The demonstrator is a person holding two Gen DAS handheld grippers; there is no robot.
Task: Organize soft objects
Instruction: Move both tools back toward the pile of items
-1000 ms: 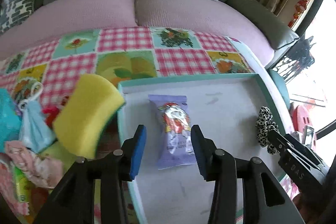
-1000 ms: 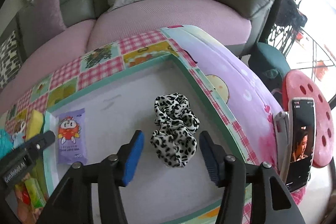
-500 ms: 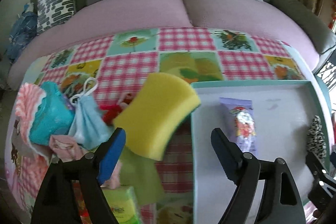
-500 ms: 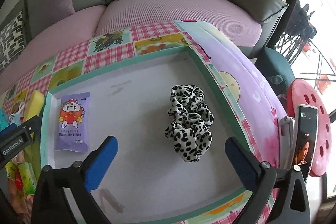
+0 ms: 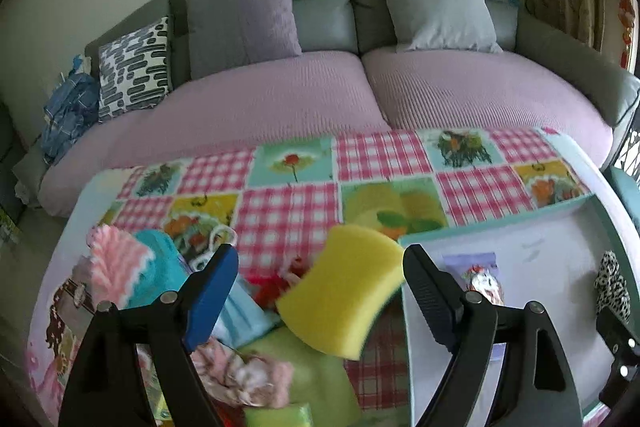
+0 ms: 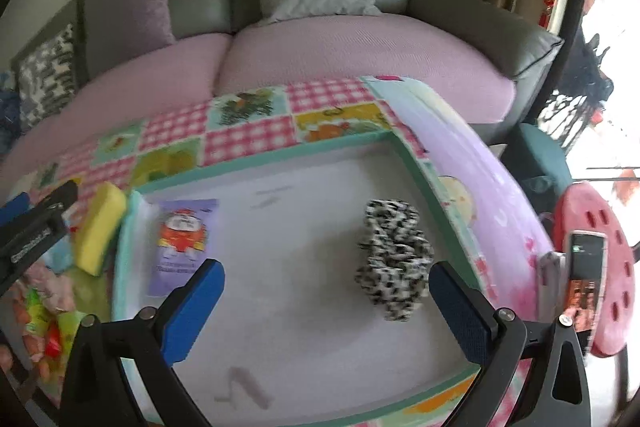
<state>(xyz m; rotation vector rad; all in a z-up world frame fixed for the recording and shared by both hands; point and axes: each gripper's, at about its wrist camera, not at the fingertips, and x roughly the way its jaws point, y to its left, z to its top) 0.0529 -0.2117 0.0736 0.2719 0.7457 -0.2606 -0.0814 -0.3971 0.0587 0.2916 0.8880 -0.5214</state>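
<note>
between our left jaws, which stand spread wide with nothing pinched, sits the yellow sponge (image 5: pixel 342 293), propped on the heap of soft things outside the tray. we judge it the likeliest next pick, since the left gripper (image 5: pixel 320 291) already frames it, though neither pad touches it.

ahead of our right jaws, also spread wide and holding nothing, lies the leopard scrunchie (image 6: pixel 394 253), just inside the right pad of the right gripper (image 6: pixel 326 301) and near the tray's far-right corner. beyond the left pad lies the purple snack packet (image 6: pixel 182 245), flat against the tray's left wall. both rest on the white floor of the teal tray (image 6: pixel 280 153).

so by our reckoning two items are sorted and most are not. left of and below our left jaws the pile remains: a teal cloth with pink trim (image 5: pixel 132 267), a light blue piece (image 5: pixel 240 315), a pink floral cloth (image 5: pixel 240 375), a green cloth (image 5: pixel 312 379), and something red (image 5: pixel 272 285) we cannot identify. much of the tray floor is bare.
</note>
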